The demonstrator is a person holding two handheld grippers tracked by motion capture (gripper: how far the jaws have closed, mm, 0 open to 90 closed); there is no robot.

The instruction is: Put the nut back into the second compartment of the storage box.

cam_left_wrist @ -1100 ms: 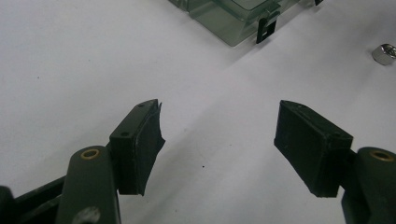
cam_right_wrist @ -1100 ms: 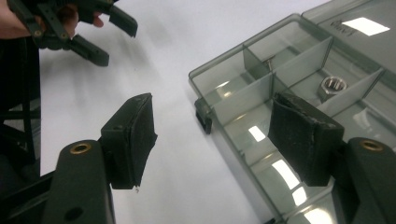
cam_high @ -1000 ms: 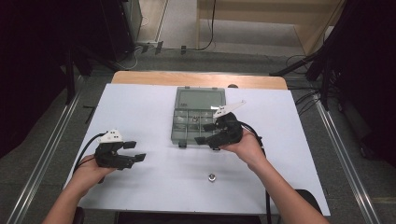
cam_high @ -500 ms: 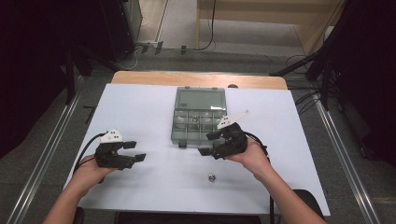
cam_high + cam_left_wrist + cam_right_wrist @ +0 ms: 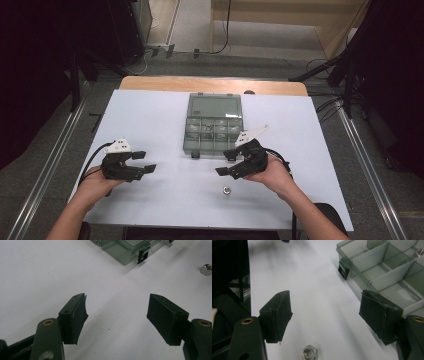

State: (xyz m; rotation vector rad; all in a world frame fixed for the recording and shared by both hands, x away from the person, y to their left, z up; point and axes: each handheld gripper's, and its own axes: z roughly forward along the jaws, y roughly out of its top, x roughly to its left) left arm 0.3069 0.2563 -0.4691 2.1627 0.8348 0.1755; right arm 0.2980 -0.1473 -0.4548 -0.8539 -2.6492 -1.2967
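**Over the white worktop, tongs hover by a loose nut**

Nearest the person, a small metal nut (image 5: 226, 189) lies on the worktop (image 5: 150, 115). Just beyond it, the right tongs (image 5: 225, 163) have just been opening, nothing between them; the left tongs (image 5: 145, 161) stand spread and empty. Farther off sits the open compartment box (image 5: 213, 125).

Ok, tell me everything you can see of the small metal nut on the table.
The hex nut is small, silvery, six-sided, with a round bore through its middle, apparently steel. It lies flat on the white table, bore facing up, alone in front of the clear compartment box and apart from it. The right gripper hovers near it with jaws open, the nut between and below them in the right gripper view, untouched. Nothing but the table touches it.
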